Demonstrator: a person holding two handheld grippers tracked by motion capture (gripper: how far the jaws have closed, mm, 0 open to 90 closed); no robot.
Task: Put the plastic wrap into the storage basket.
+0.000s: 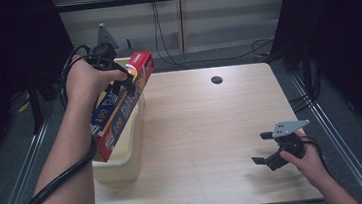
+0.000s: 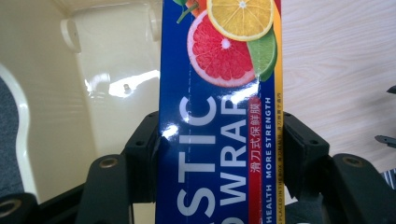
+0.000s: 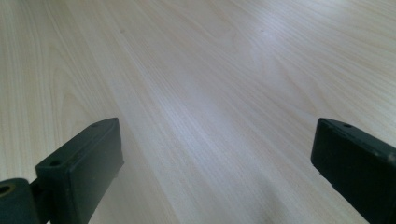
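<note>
Plastic wrap box sits upper left of the high view, tilted, low end over the cream bin, top end toward the tabletop. Left tongs are clenched across its narrow sides, prob. so it hangs lengthwise & can slide into or out of the bin. Right tongs, lower right, are spread w/ nothing between, resting idle just above the wood.

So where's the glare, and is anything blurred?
Left gripper view: glare streaks on the plastic wrap box and bin wall, print sharp. Right gripper view: soft sheen on the table, claw pads slightly blurred. High view: dark surroundings.
</note>
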